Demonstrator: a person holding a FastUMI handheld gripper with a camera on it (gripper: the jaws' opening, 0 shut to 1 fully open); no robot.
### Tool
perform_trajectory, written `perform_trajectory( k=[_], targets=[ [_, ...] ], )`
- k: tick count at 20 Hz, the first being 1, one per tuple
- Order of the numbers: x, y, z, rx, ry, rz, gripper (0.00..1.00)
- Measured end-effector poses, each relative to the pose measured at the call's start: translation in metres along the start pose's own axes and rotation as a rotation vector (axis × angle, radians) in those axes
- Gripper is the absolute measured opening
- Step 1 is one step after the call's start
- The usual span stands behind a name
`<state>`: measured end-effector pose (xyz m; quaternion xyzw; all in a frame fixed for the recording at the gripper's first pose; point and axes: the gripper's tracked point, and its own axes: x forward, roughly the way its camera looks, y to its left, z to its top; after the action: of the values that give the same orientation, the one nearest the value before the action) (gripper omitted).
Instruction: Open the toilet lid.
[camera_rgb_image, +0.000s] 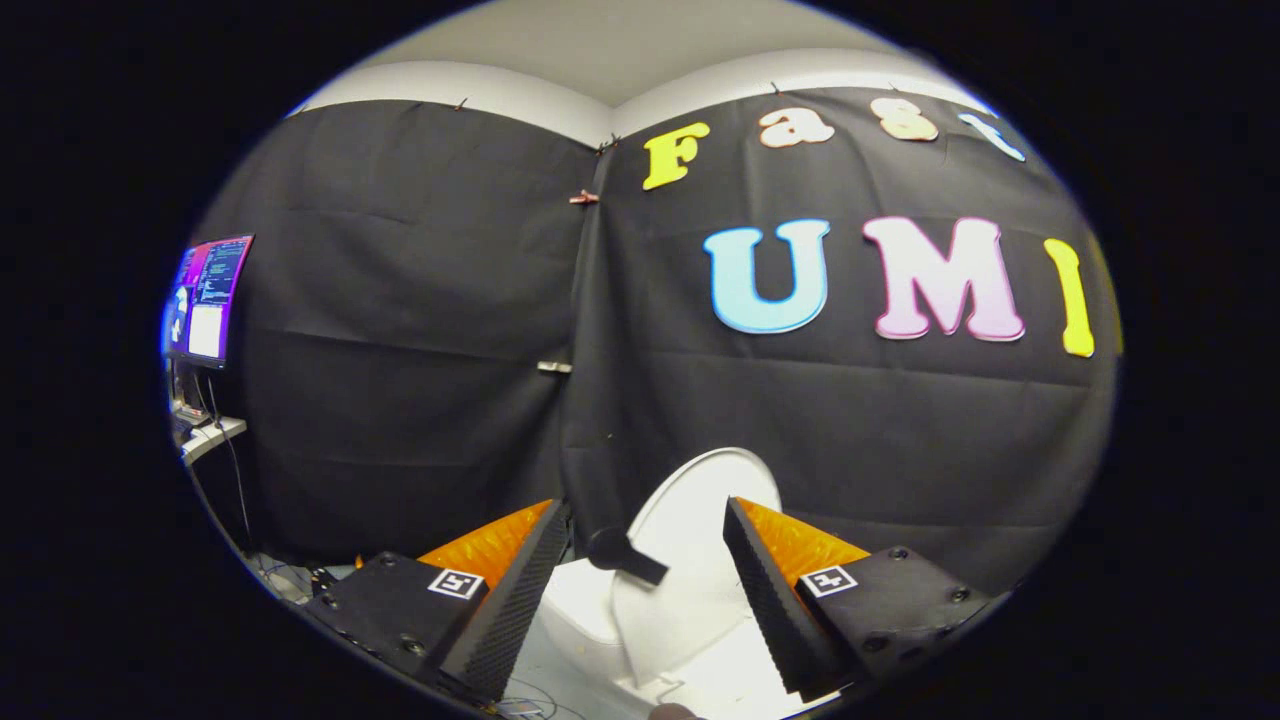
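Between the 2 fingers of the gripper (645, 545) stands the white toilet lid (700, 520), raised upright, its dark knob handle (622, 556) toward the finger at 7 o'clock. Jaws are spread wide, holding nothing, with the lid reaching past their tips toward 12 o'clock.

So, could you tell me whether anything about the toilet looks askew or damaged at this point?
Nothing stands out. The toilet lid stands raised and looks whole, with a dark knob handle sticking out from it. The tool is open, its fingers on either side of the lid without touching it.
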<state>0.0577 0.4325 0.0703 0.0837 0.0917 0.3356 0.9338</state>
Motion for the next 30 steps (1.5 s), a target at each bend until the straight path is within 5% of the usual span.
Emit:
perform_trajectory(
  k=[8,18,24,30],
  targets=[
    [-0.082,-0.149,0.030,-0.022,-0.041,-0.267,0.99],
    [-0.270,-0.312,0.032,-0.071,-0.101,-0.658,0.99],
    [-0.323,-0.340,-0.007,-0.042,-0.146,-0.752,1.00],
    [-0.332,-0.346,-0.025,-0.230,-0.187,-0.794,1.00]
  ],
)
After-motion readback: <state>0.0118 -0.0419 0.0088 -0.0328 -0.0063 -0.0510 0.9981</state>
